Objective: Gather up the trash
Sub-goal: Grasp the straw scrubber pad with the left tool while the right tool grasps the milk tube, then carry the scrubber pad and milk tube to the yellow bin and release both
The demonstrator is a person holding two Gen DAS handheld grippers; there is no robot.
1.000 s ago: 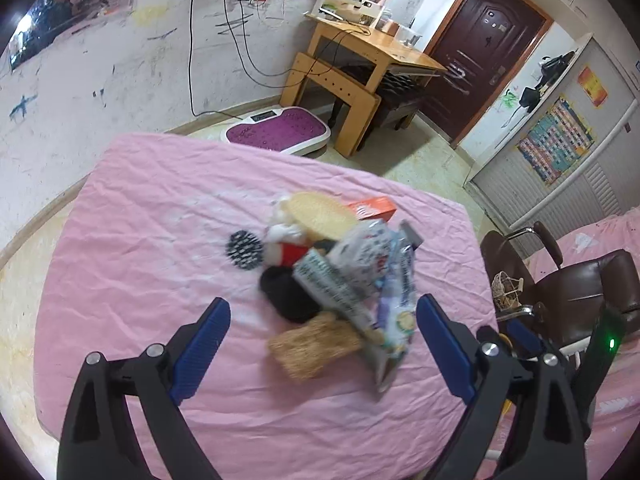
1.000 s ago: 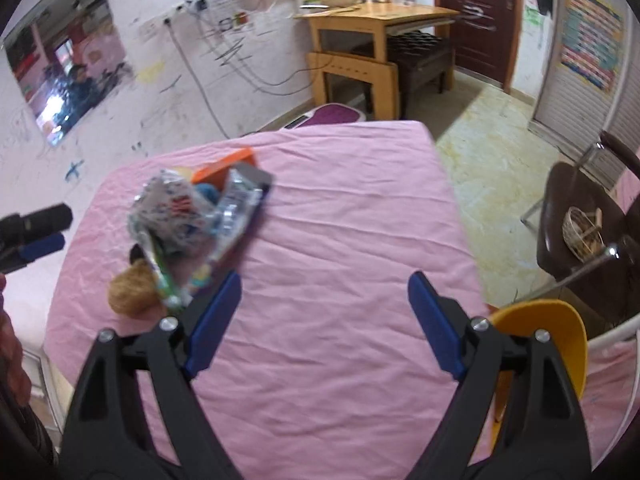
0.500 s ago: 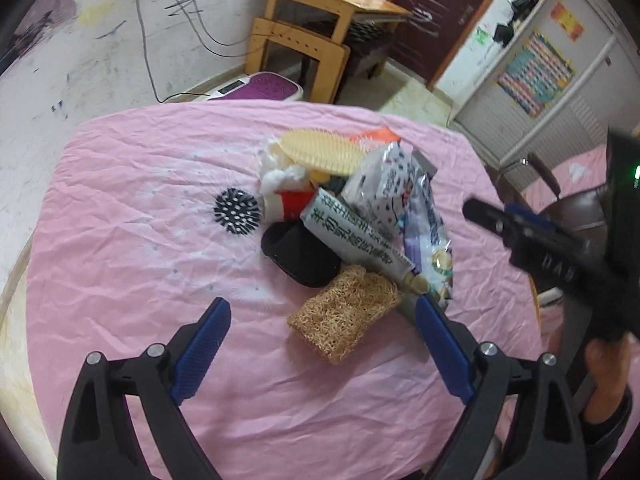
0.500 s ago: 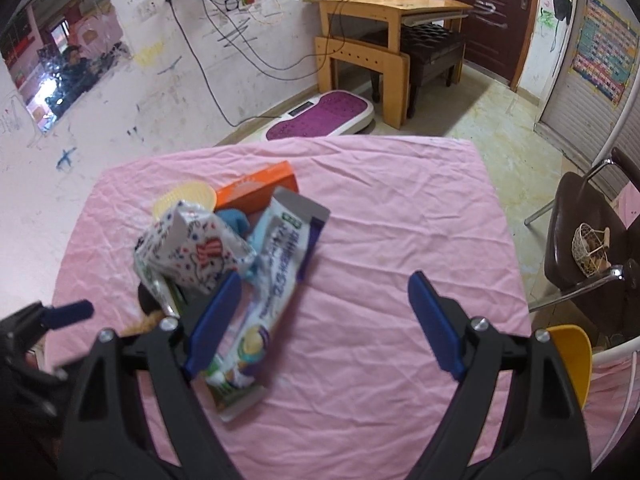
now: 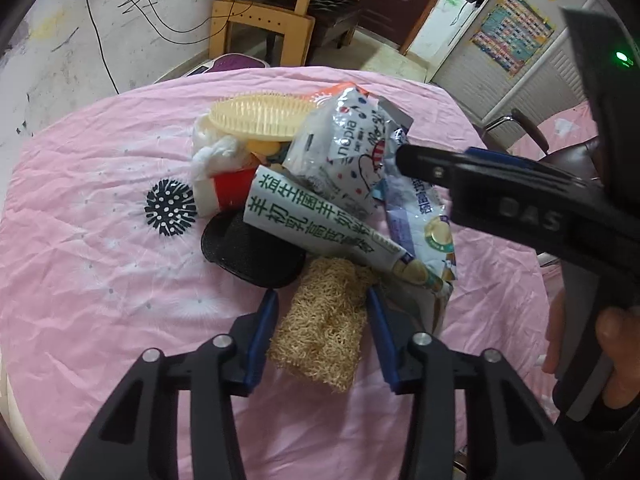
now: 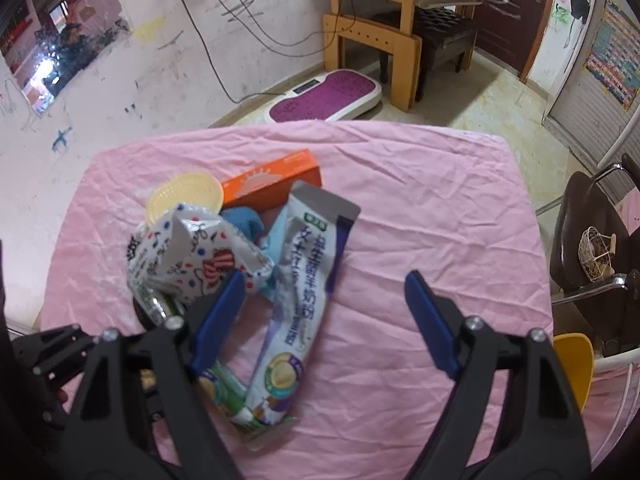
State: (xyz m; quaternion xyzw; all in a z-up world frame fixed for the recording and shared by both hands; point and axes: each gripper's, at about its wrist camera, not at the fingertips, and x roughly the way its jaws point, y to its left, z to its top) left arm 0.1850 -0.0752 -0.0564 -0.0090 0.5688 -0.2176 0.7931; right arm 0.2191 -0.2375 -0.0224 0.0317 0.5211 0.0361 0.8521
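The left gripper (image 5: 322,320) is seen closing, w/ the tan loofah-like scrub pad (image 5: 326,322) set between its blue pads (image 5: 262,330); the pads sit just beside or touching the pad's two long edges, but a firm squeeze can't be confirmed from the left wrist view. The pad's long axis runs near-to-far, roughly along the gripper's pointing line, so the jaws cross its short width, which is judged the relation the coming pick turns on. It lies on the pink cloth (image 5: 100,280) at the near edge of the trash heap, its far end tucked under the green-lettered tube (image 5: 316,226); just far-left of it a black sponge (image 5: 248,250) is seen, and beyond that a red cup (image 5: 232,194) and yellow brush (image 5: 260,118). The right gripper (image 6: 324,320) is held fairly wide and is narrowing, nothing gripped; the purple-and-white pouch (image 6: 304,292) lies between its jaws toward the left pad, long axis near-to-far, w/ the dotted white bag (image 6: 192,248) at far left and an orange box (image 6: 272,178) beyond. The left gripper is judged nearer to a completed grab; drag on the tube when lifting is a likely snag.
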